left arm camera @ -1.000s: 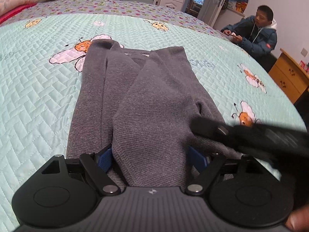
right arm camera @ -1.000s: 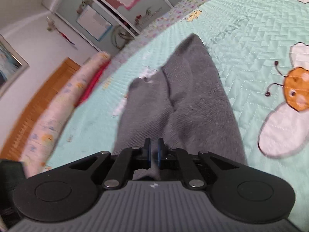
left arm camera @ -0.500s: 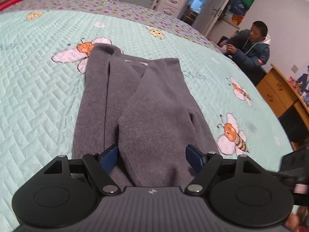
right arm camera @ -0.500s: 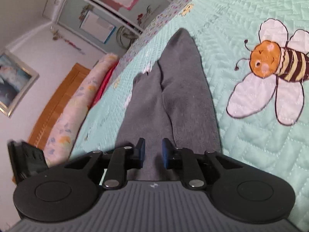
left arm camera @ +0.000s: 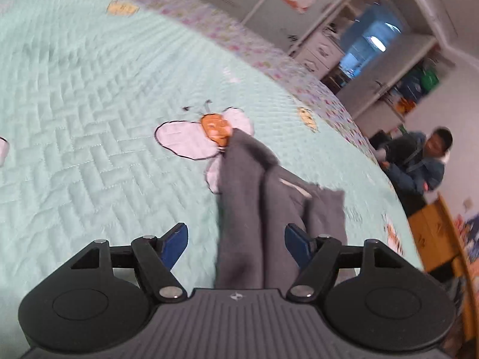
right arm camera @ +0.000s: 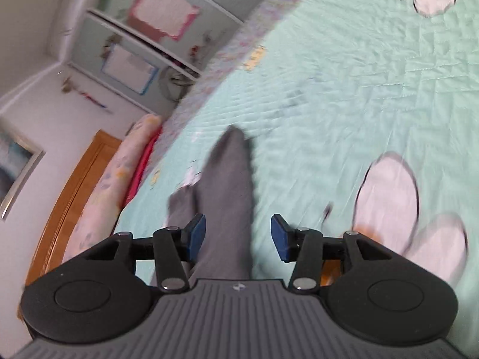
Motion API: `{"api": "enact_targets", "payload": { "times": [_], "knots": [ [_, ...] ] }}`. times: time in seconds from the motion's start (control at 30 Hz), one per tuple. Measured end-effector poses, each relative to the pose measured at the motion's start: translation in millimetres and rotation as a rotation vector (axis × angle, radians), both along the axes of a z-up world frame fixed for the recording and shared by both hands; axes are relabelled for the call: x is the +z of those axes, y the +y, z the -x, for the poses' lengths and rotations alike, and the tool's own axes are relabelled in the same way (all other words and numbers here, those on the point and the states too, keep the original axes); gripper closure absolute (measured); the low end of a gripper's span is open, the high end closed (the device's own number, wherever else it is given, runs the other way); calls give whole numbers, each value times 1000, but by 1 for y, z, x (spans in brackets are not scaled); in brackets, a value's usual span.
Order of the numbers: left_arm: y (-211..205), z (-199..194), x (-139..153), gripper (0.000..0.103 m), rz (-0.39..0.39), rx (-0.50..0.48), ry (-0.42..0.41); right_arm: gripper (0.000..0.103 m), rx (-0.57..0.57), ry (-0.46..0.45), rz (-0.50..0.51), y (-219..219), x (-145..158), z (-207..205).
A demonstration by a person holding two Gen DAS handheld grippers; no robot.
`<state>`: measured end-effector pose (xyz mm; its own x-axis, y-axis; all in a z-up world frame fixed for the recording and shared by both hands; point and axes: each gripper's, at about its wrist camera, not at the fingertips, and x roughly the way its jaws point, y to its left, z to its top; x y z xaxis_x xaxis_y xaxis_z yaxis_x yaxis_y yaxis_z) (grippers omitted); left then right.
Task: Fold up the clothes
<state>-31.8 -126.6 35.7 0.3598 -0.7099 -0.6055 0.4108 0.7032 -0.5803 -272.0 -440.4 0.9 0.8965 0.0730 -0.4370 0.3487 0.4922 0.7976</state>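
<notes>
Seemingly free, the grey knit garment runs toward one o'clock between the left gripper's wide, narrowing jaws; blur hides contact.

Right view: the right gripper is opening around that soft ribbed strip toward twelve; a snagged pad could undo the fold on the quilted bedspread.

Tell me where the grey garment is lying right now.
The grey garment lies on the mint quilted bedspread; in the left wrist view it runs up from the middle, its far end covering part of a bee print.
</notes>
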Motion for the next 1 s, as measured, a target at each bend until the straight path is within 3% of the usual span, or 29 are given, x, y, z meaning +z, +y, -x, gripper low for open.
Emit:
{"api": "enact_targets", "payload": {
  "times": [0.2, 0.3, 0.5, 0.73, 0.87, 0.97, 1.0],
  "knots": [
    [-40, -44, -23, 29, 59, -32, 53, 54, 65, -21, -30, -13, -17, -45],
    [-53, -64, -35, 29, 127, -59, 94, 53, 115, -46, -57, -18, -20, -67],
    [-75, -92, -40, 27, 196, -108, 142, 54, 204, -84, -115, -32, -23, -100],
    [-102, -95, -37, 27, 141, -173, 116, 54, 285, -72, -111, -36, -20, -126],
    [-88, -91, -37, 29, 138, -136, 103, 54, 230, -55, -98, -33, -16, -118],
    [-64, -77, -29, 31, 136, -75, 59, 54, 65, -10, 96, -13, 8, -81],
    [-54, -64, -21, 31, 150, -101, 31, 53, 31, -3, 177, -2, 17, -66]
  ]
}}
